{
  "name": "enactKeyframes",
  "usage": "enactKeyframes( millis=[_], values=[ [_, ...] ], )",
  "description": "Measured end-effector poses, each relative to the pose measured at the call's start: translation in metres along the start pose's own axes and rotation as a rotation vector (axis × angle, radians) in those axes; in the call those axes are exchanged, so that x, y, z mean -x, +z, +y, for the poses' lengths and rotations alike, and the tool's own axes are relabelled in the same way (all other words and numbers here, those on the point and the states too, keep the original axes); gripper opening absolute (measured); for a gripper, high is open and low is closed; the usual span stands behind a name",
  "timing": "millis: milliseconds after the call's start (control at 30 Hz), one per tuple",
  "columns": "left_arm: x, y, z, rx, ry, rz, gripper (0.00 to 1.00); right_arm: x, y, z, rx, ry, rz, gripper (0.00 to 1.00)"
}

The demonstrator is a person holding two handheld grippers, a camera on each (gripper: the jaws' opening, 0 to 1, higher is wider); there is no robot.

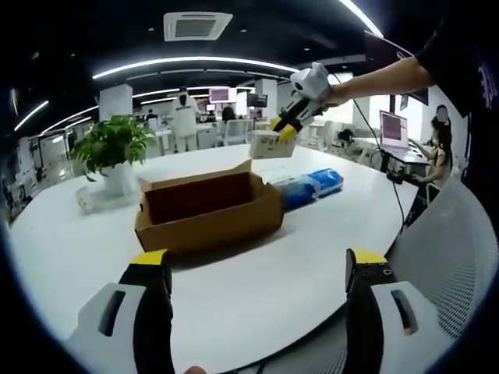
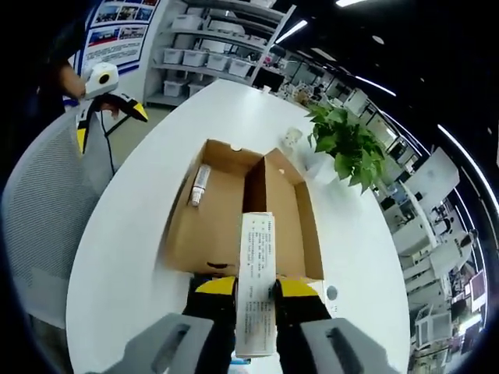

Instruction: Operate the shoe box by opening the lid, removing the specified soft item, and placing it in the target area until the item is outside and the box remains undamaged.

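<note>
White table [image 1: 257, 296] | open shoe box [image 2: 234, 214], lid folded flat, below right gripper [image 2: 253, 292], which pinches a pale printed packet [image 2: 256, 288] lifted clear above it | advice: keep grip steady, carry packet past box walls | left gripper [image 1: 257, 269] wide open, low, level, facing box.

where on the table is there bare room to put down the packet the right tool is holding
Bare tabletop lies between the open shoe box and the left tool, and along the box's long side toward the chair. It is crowded by the potted plant and by the blue packets beside the box.
</note>
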State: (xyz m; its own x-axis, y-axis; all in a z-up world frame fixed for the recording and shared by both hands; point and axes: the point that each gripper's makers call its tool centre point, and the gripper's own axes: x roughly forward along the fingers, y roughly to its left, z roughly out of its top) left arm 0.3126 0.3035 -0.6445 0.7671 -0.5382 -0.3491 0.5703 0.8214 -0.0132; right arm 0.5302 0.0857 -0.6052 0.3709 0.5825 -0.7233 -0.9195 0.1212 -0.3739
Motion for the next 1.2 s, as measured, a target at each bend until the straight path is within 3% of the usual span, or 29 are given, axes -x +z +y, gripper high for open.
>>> enactKeyframes(
  millis=[633,1200],
  values=[
    [-0.002,-0.003,-0.002,0.006,-0.007,0.016,0.99,0.028,-0.068,-0.014,-0.039,-0.053,0.068,0.14],
    [-0.003,-0.001,-0.001,0.022,0.002,0.003,0.99,0.030,-0.129,-0.019,-0.073,-0.078,0.129,0.14]
  ],
)
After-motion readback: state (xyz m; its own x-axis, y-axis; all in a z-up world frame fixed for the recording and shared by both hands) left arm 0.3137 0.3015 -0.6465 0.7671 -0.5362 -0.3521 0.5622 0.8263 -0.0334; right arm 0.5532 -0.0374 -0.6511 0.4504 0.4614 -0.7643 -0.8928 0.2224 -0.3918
